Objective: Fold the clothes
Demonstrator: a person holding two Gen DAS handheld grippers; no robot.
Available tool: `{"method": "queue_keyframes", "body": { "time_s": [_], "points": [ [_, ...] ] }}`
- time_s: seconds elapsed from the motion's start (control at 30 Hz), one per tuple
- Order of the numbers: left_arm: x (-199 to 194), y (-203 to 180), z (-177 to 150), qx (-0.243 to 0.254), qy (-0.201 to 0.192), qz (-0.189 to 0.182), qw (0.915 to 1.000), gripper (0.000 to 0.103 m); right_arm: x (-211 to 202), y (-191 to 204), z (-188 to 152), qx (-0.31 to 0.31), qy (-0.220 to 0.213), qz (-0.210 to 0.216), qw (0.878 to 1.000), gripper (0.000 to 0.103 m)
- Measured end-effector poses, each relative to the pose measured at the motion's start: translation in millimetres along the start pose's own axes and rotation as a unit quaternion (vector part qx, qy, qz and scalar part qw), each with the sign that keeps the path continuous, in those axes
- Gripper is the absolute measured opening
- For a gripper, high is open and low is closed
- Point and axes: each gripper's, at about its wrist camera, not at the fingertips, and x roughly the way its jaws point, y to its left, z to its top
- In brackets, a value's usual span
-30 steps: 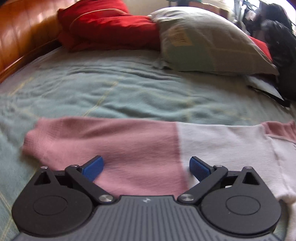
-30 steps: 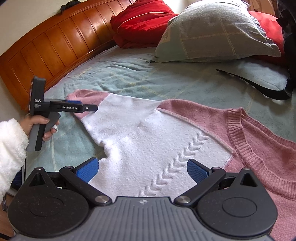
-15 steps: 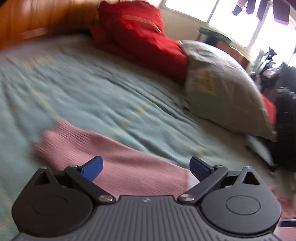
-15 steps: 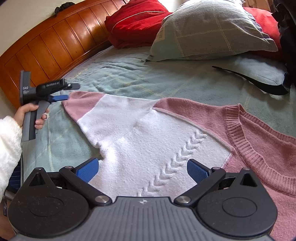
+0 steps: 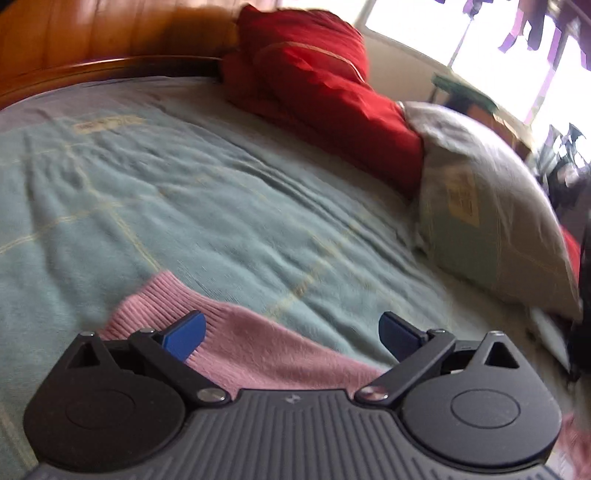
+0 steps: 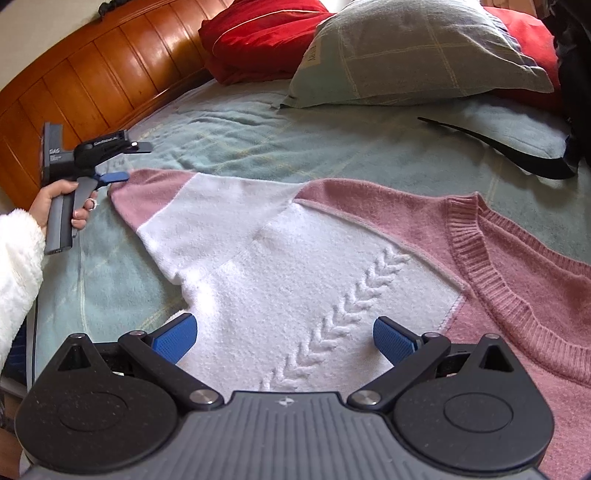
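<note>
A pale green checked blanket (image 6: 258,136) is covering the bed, with a glossy orange-brown wooden headboard (image 6: 92,85) curving along its far-left side. A red cushion (image 6: 258,33) and a grey-green checked pillow (image 6: 413,55) are leaning side by side at the head of the bed, and a thin black strap (image 6: 498,147) is trailing across the blanket below the pillow, well apart from the knitwear. Nothing is lying between either claw and the garment.

A pink and white knitted sweater (image 6: 314,266) is lying flat on the blanket. The right gripper (image 6: 284,338) is hovering over its white chest panel, blue pads spread wide and holding nothing. The left gripper (image 5: 291,334) is reaching at the end of the pink sleeve (image 5: 258,350), its blue pads also standing wide apart with the ribbed cuff just under the left pad; whether a pad is touching the knit cannot be told. In the right wrist view a hand (image 6: 62,203) in a fluffy white sleeve (image 6: 16,258) is gripping that tool's handle, its fingers pointing at the sleeve tip.

The sweater is showing a raised chevron braid running up the white front, pink shoulders, and a ribbed pink neckline (image 6: 480,258).
</note>
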Motion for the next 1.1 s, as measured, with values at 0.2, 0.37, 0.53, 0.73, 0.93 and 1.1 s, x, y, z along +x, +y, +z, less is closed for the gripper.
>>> {"method": "queue_keyframes", "body": {
  "time_s": [0.2, 0.37, 0.53, 0.73, 0.93, 1.1],
  "points": [
    [-4, -5, 0, 0.010, -0.011, 0.084, 0.9963, 0.099, 0, 0, 0, -0.002, -0.001, 0.006, 1.000, 0.103],
    [-50, -42, 0, 0.074, -0.008, 0.065, 0.9951, 0.099, -6, -4, 1, 0.008, -0.009, 0.015, 1.000, 0.103],
    [-118, -75, -21, 0.121, 0.007, 0.027, 0.9923, 0.100, -16, -5, 4, 0.008, -0.027, 0.013, 1.000, 0.103],
    [-206, -92, -91, 0.169, 0.067, -0.062, 0.9813, 0.100, -29, 15, 6, -0.031, -0.044, -0.019, 0.998, 0.103],
    [-261, -119, -177, 0.277, 0.096, -0.123, 0.9480, 0.100, -56, 49, 10, -0.083, -0.049, -0.083, 0.992, 0.103],
    [-272, -167, -238, 0.399, 0.077, -0.169, 0.8981, 0.100, -115, 56, -28, -0.143, -0.050, -0.136, 0.979, 0.103]
  ]
}}
